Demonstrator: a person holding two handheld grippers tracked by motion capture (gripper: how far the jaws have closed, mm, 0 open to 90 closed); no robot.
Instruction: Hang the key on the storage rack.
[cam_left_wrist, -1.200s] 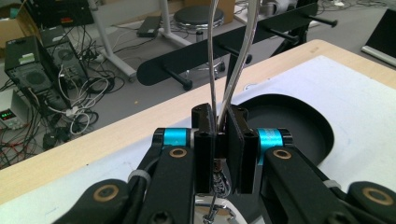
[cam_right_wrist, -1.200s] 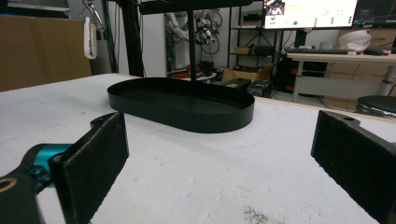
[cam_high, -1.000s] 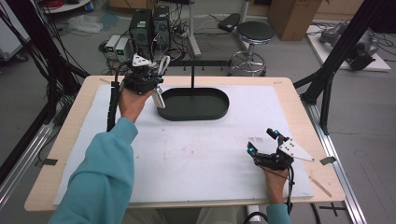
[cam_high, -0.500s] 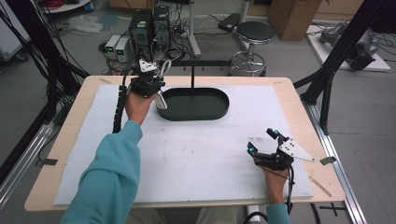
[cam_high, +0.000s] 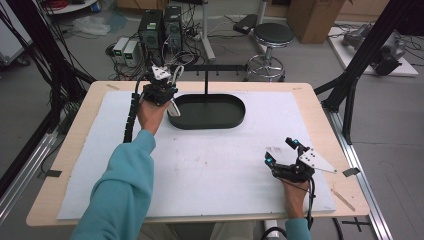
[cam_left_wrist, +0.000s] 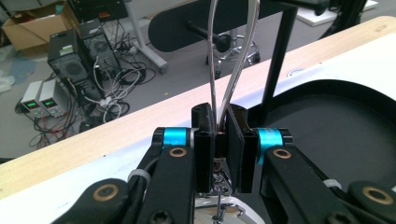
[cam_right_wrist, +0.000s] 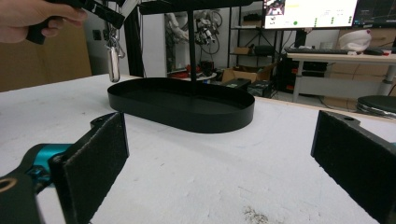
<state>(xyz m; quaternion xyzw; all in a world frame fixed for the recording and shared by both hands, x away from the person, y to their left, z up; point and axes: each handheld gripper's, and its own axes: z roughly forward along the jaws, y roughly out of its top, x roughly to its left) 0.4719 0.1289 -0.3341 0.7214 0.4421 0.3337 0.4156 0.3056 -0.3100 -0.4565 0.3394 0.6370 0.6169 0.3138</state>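
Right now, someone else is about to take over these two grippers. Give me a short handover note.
Left gripper: shut on a clear looped band with a small metal piece hanging below, held in the air at the left end of the black oval tray, near the stand's post.
Right gripper: open, holding nothing, low over the white mat at the near right.
Done: band picked up.
Left: probably hang it on the stand's crossbar; not yet on it.
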